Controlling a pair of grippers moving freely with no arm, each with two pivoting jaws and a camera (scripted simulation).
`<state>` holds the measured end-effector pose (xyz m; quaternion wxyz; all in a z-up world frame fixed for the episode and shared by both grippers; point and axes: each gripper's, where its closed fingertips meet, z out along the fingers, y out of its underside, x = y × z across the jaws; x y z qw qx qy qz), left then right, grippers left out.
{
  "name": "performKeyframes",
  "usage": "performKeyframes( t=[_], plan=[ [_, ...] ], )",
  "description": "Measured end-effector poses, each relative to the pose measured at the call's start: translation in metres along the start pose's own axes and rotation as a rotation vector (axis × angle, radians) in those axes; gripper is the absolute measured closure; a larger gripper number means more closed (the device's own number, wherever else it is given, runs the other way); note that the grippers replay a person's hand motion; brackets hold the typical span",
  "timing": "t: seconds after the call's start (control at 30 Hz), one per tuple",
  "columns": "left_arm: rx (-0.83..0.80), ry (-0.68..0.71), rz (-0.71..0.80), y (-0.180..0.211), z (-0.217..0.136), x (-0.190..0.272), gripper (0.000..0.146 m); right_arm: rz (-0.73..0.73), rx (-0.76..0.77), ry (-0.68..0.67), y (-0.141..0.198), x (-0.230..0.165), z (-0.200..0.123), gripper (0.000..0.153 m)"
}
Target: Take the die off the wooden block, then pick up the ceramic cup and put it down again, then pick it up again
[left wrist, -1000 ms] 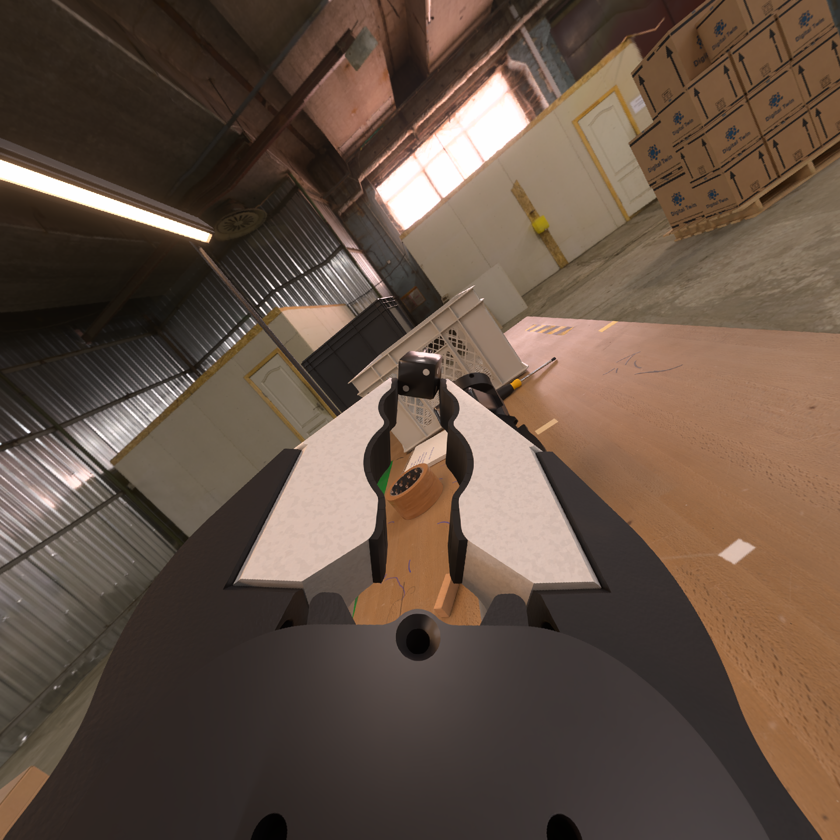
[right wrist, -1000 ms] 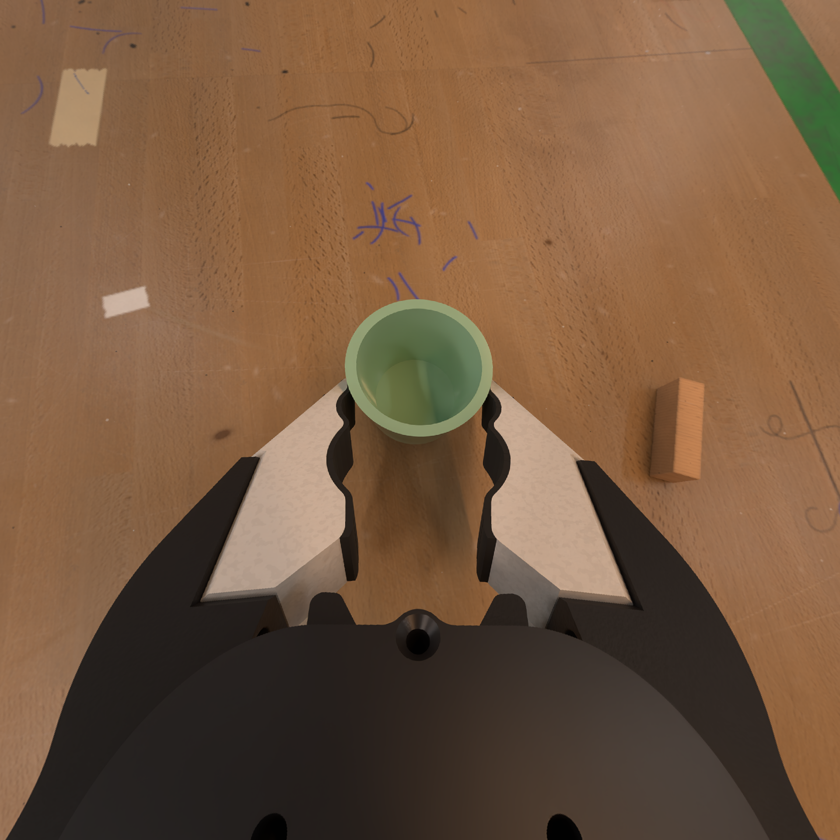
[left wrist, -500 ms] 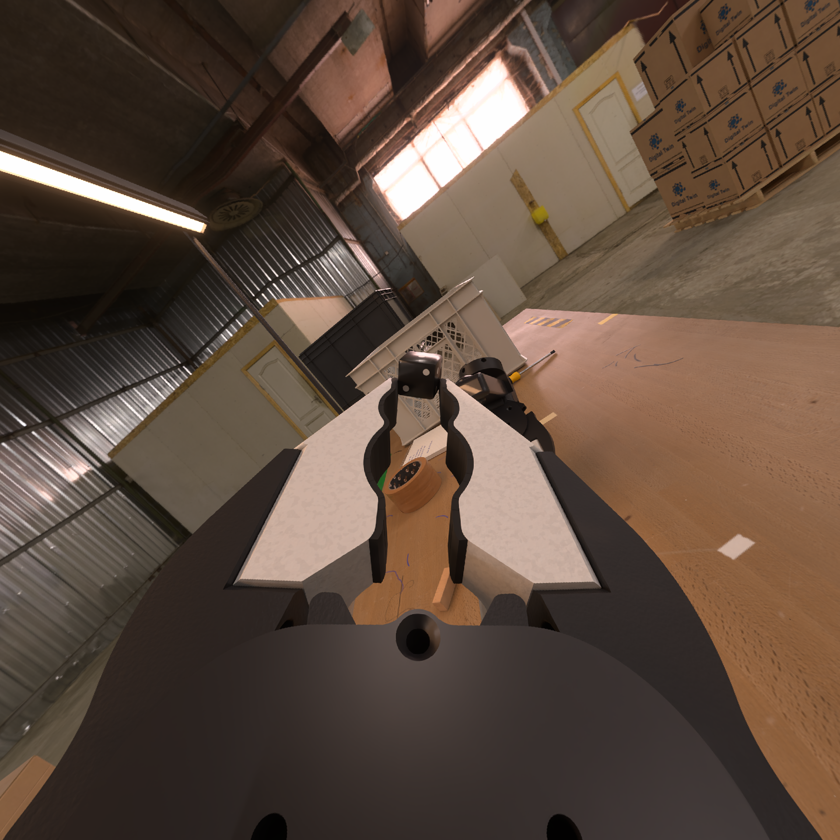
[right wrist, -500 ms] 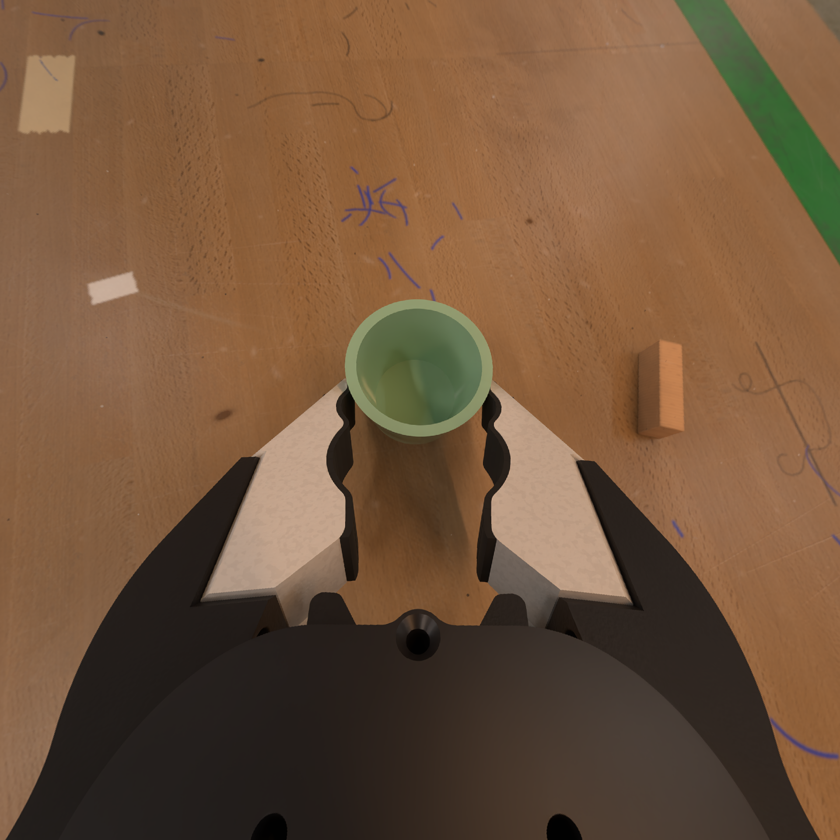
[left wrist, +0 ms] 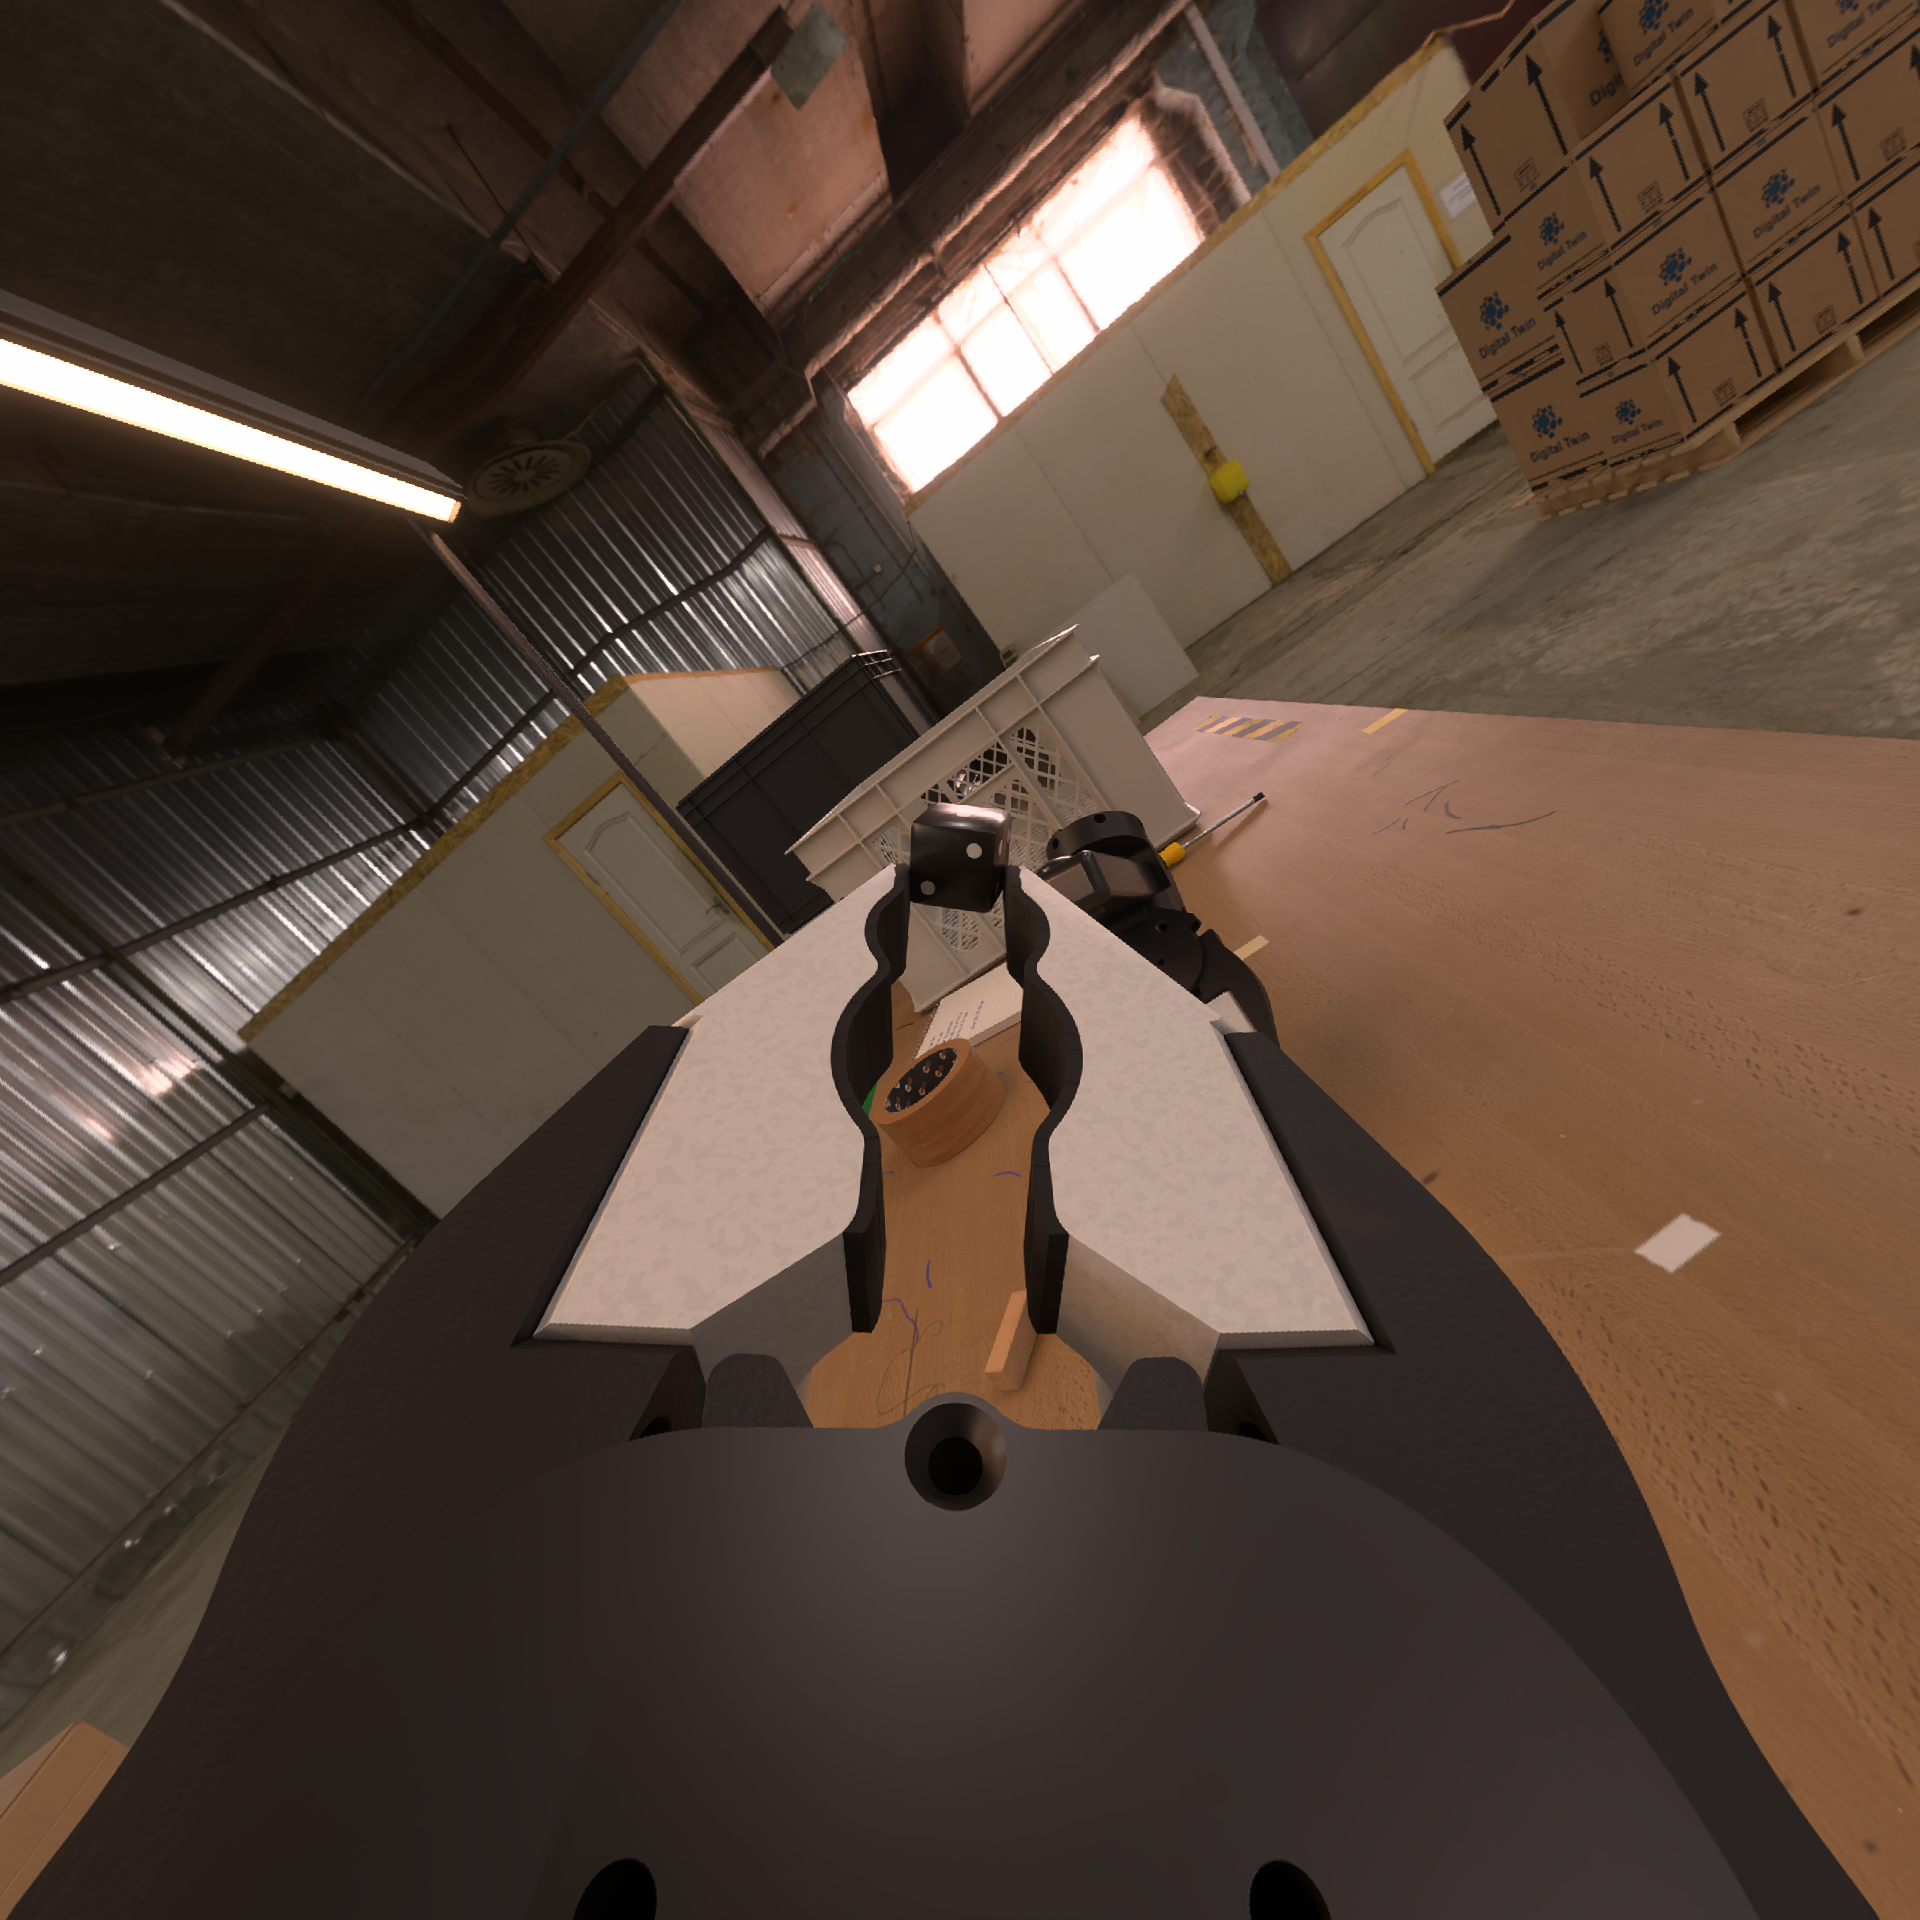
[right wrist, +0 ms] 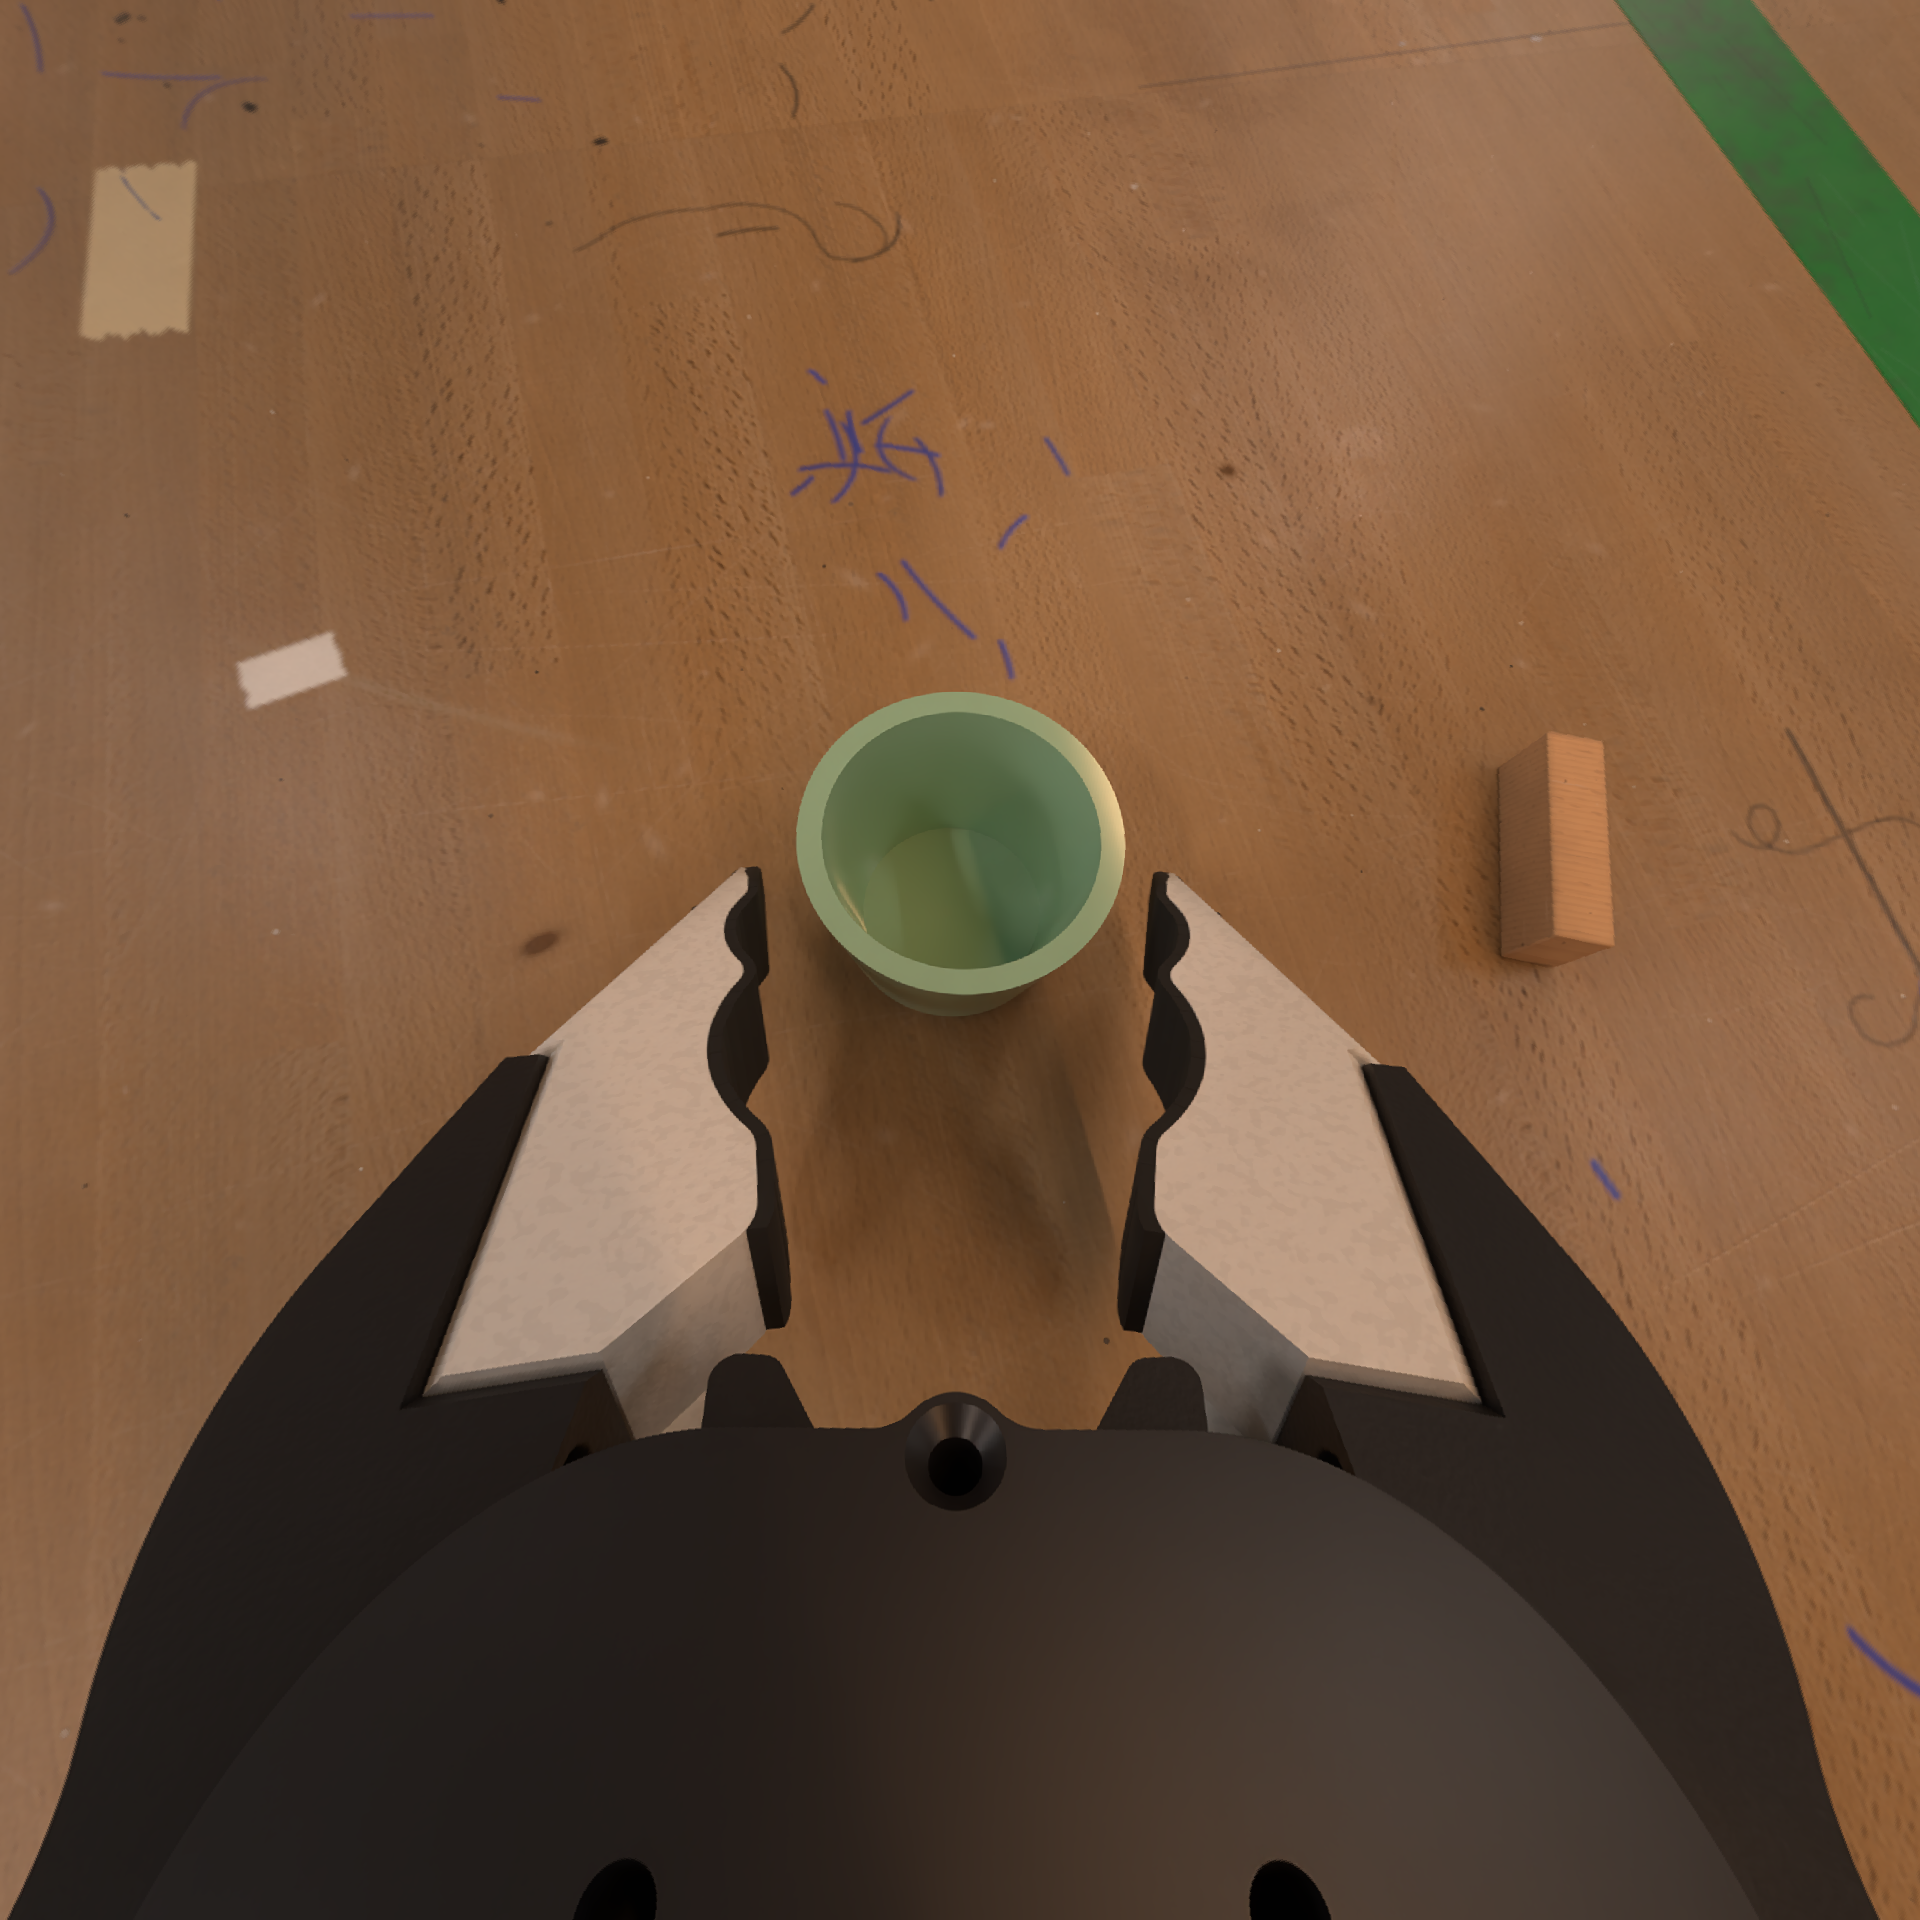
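- Left gripper [left wrist: 956, 883]: black body, white speckled fingers, closed on a small black die with white pips [left wrist: 958, 860], held clear above the table.
- Brown wooden tabletop [left wrist: 1558, 1039]: bears a round wooden holder of dark bits [left wrist: 935, 1107] and a small pale wooden block [left wrist: 1006, 1342], both seen between the fingers.
- Farther off: white slotted plastic crate [left wrist: 997, 769], yellow-handled screwdriver [left wrist: 1210, 826], other black gripper [left wrist: 1132, 894].

Left wrist view: we look tilted, low along the table [left wrist: 1558, 1039]. Right wrist view: steeply down, close. Shared: wooden block [left wrist: 1006, 1351] [right wrist: 1555, 847].
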<state>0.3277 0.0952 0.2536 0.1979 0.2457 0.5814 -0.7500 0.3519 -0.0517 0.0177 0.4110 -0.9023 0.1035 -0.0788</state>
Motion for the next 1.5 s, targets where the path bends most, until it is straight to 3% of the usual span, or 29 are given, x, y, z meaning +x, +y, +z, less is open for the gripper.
performKeyframes(
  t=[0.27,0.43,0.63,0.73,0.87,1.0,1.1,1.37,1.5],
  plan=[
    [-0.004,0.001,0.000,0.000,-0.001,0.000,0.128,0.059,0.053,0.008,-0.003,0.008,-0.012,0.076],
    [-0.003,0.002,0.000,0.000,-0.001,0.000,0.128,0.095,-0.002,-0.035,0.002,0.004,-0.011,0.080],
    [-0.008,0.001,-0.002,0.001,-0.001,0.000,0.128,0.092,-0.014,0.027,0.000,-0.005,0.002,0.052],
    [-0.007,0.002,-0.002,0.001,-0.001,0.000,0.128,0.082,-0.026,0.080,-0.002,-0.002,0.006,0.062],
    [-0.013,0.002,-0.001,0.002,-0.001,0.000,0.128,0.073,-0.068,0.113,-0.002,0.004,0.008,0.094],
    [-0.015,0.002,0.000,0.002,-0.001,0.000,0.128,0.062,-0.133,0.075,-0.008,0.004,-0.003,0.094],
    [-0.011,0.002,0.000,0.002,-0.001,0.000,0.128,0.053,-0.252,0.004,-0.011,0.002,-0.019,0.094],
    [-0.002,0.011,0.001,0.001,0.001,0.002,0.128,0.017,-0.743,-0.169,-0.010,0.001,-0.061,0.094],
    [-0.014,0.014,0.005,0.002,0.002,0.002,0.128,-0.055,-1.042,-0.160,0.000,0.003,-0.071,0.094]
  ],
)
